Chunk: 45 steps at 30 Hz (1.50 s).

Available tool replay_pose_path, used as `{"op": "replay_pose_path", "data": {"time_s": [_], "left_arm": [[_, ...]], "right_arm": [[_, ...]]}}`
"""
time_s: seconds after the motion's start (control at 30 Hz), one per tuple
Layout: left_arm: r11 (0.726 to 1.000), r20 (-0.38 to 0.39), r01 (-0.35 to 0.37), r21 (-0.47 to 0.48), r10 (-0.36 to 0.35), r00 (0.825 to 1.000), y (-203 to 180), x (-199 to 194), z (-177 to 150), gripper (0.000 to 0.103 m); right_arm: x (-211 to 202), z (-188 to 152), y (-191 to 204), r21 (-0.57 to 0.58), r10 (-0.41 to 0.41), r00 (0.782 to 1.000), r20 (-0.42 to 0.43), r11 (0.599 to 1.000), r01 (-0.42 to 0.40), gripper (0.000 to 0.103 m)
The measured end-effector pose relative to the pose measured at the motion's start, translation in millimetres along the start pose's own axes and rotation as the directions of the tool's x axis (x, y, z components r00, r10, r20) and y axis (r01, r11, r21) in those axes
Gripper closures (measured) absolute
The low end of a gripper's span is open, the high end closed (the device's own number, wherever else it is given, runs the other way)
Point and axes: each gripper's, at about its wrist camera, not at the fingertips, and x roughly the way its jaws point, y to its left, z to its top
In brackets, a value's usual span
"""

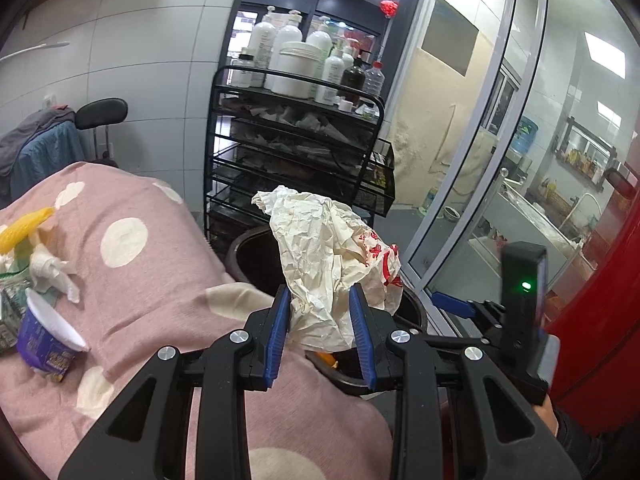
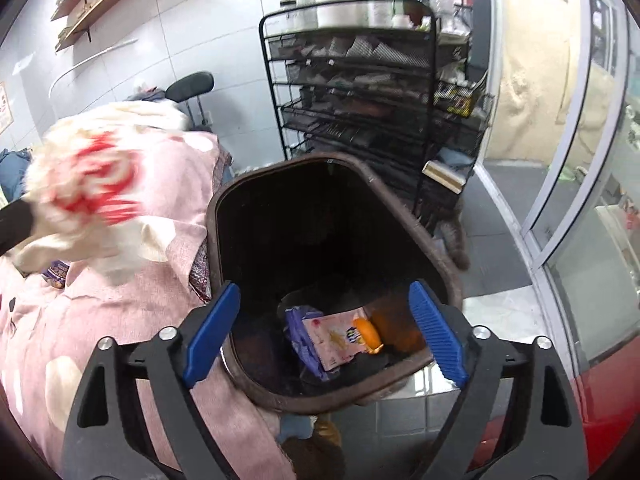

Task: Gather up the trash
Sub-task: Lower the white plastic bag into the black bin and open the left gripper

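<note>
Jaws of the left gripper [image 1: 320, 328] pinch a crumpled white paper wrapper [image 1: 332, 256] printed with red characters too creased to read, holding it up at the near rim of the dark trash bin [image 2: 256, 200]; those of the right gripper [image 2: 326, 332] stand spread wide with nothing between them, poised over the bin's open mouth. Largest in view is the bed, covered by a pink blanket [image 1: 168, 248] with big cream dots, and the bin stands tight against its edge. Behind the bin rises a black wire rack [image 1: 296, 148] of stacked mesh trays, its top shelf crowded with white pump bottles and a white tub [image 1: 300, 68] whose labels are too small to read. A glass partition [image 1: 520, 140] runs along the right side. Inside the bin lie a pink packet [image 2: 332, 340] with small print that cannot be read, a purple wrapper [image 2: 298, 328] beside it, and an orange piece [image 2: 366, 334] touching the packet. More trash waits on the blanket at the left: a purple cup [image 1: 48, 340] tipped on its side, white mouth showing, yellow lettering on it blurred beyond reading, a wad of white tissue [image 1: 52, 272] just beyond it, and a yellow wrapper [image 1: 24, 228] farther back.
</note>
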Motion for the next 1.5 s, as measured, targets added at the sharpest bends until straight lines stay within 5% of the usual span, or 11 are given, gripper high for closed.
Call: {"op": "replay_pose_path", "data": {"time_s": [0.83,0.97,1.03,1.13,1.5], "left_arm": [[0.993,-0.203,0.018,0.116,0.006,0.979,-45,104,12,0.069],[0.995,-0.228,0.034,0.098,-0.011,0.974,-45,110,13,0.056],[0.994,-0.218,0.024,0.111,0.001,0.976,-47,109,13,0.035],[0.994,-0.191,0.035,0.100,-0.015,0.981,-46,104,15,0.024],[0.997,-0.102,0.007,0.074,0.000,0.995,-29,67,14,0.016]], "right_arm": [[-33,-23,-30,0.050,-0.093,0.996,0.011,0.995,0.092,0.013],[-34,-25,-31,0.055,-0.090,0.996,0.005,0.994,0.089,0.013],[-34,-24,-30,0.052,-0.089,0.996,0.005,0.995,0.089,0.013],[-34,-24,-30,0.052,-0.089,0.996,0.005,0.995,0.088,0.013],[-32,-22,-18,0.038,-0.074,0.997,0.002,0.997,0.073,0.013]]}}
